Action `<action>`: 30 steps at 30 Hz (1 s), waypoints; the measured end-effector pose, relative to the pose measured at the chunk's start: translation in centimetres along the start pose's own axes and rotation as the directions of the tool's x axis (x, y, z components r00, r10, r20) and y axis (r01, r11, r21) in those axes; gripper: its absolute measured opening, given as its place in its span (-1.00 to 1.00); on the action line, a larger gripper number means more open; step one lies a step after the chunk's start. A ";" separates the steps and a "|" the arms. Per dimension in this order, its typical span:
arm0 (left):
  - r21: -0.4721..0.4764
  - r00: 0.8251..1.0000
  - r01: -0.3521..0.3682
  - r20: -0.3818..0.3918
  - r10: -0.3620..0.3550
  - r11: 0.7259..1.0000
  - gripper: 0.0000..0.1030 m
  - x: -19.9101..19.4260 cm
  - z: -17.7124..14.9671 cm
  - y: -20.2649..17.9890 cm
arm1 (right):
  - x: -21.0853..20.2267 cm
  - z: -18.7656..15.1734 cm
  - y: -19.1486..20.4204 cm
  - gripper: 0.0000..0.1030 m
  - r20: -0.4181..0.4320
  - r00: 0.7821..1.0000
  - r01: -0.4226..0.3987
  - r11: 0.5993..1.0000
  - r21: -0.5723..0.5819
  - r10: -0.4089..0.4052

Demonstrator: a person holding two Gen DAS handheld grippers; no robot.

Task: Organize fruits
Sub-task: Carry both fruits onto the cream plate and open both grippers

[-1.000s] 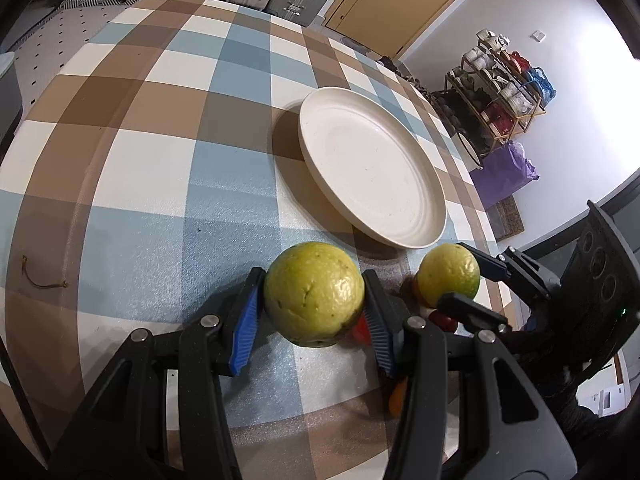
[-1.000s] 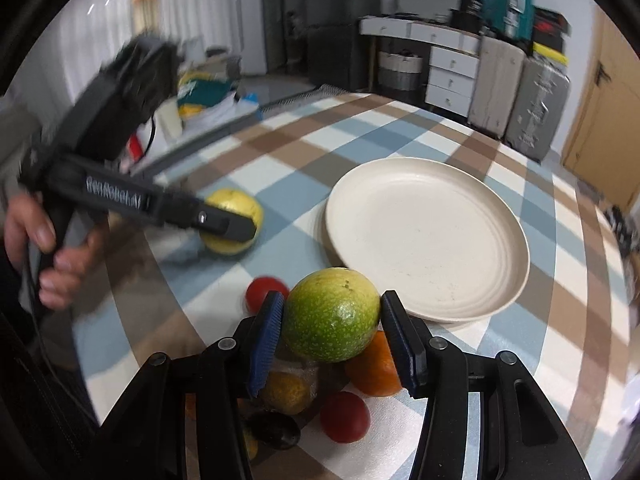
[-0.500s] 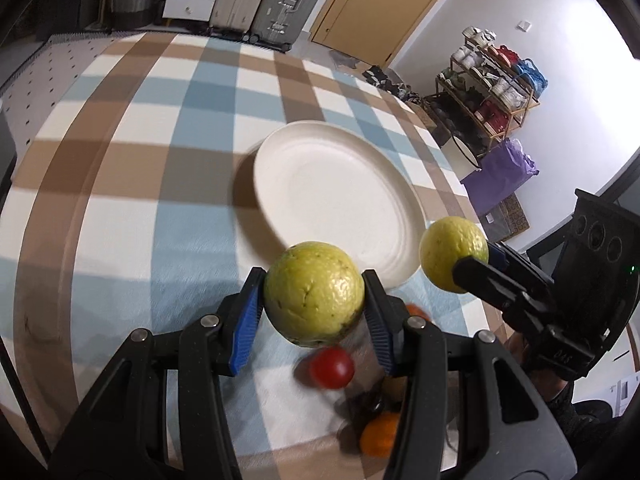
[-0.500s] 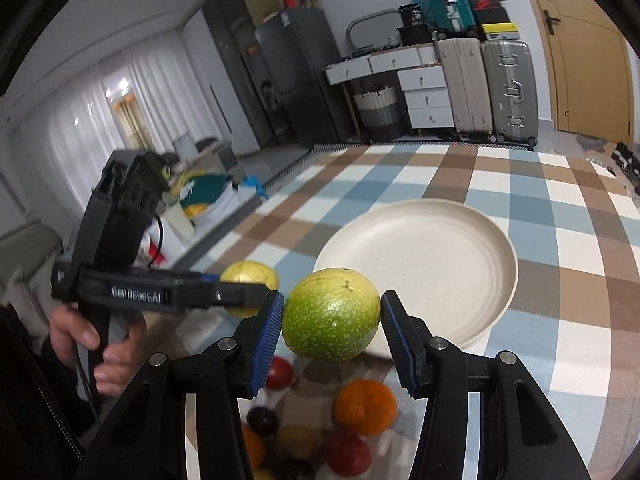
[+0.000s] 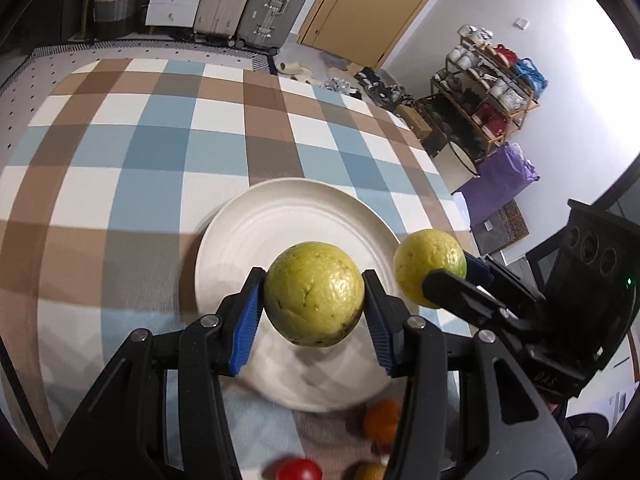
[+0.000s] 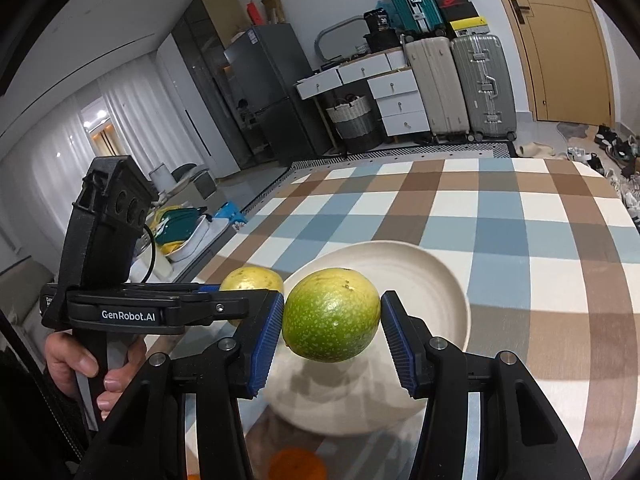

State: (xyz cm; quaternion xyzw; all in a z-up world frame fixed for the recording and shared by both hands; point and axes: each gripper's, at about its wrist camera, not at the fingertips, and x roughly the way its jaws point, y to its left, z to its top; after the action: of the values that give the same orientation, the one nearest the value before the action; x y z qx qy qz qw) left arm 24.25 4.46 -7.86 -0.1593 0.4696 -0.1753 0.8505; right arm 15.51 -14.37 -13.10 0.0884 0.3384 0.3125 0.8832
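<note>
Both grippers have risen from the fruit pile to hover over the round cream plate, left gripper clamped on a yellow-green citrus, right gripper on a speckled green one; lower gently before releasing.

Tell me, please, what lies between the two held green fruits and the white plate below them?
Nothing: in both wrist views, each fruit hangs above bare plate, with only shadows beneath.

Even indoor light, soft shadows on the white plate, heavy fisheye bending and dark vignette at edges, motion blur over the worktop, bright curtained window far left
</note>
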 end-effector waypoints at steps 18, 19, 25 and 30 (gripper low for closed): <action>-0.076 0.996 -0.002 -0.091 -0.005 0.997 -0.12 8.4 3.7 1.7 | 5.7 1.5 -4.6 -0.02 -0.073 0.997 0.012 0.997 0.076 -0.006; -0.077 0.996 -0.002 -0.092 -0.005 0.997 -0.12 8.5 3.8 1.7 | 5.9 1.5 -4.8 -0.02 -0.074 0.997 0.014 0.996 0.082 -0.008; -0.076 0.997 -0.014 -0.082 0.008 0.997 -0.12 9.3 3.8 1.9 | 6.6 1.4 -4.9 -0.01 -0.096 0.995 0.037 0.997 0.070 -0.030; -0.084 0.998 0.005 -0.065 -0.010 0.996 -0.12 9.5 4.0 1.7 | 6.6 1.3 -4.9 0.00 -0.093 0.994 0.070 0.996 0.062 -0.064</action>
State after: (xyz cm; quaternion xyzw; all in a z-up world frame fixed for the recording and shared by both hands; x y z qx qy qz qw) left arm 32.68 2.19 -13.62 -0.1907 0.5034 -0.1638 0.8267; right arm 22.59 -14.10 -17.47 0.0912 0.3911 0.2751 0.8735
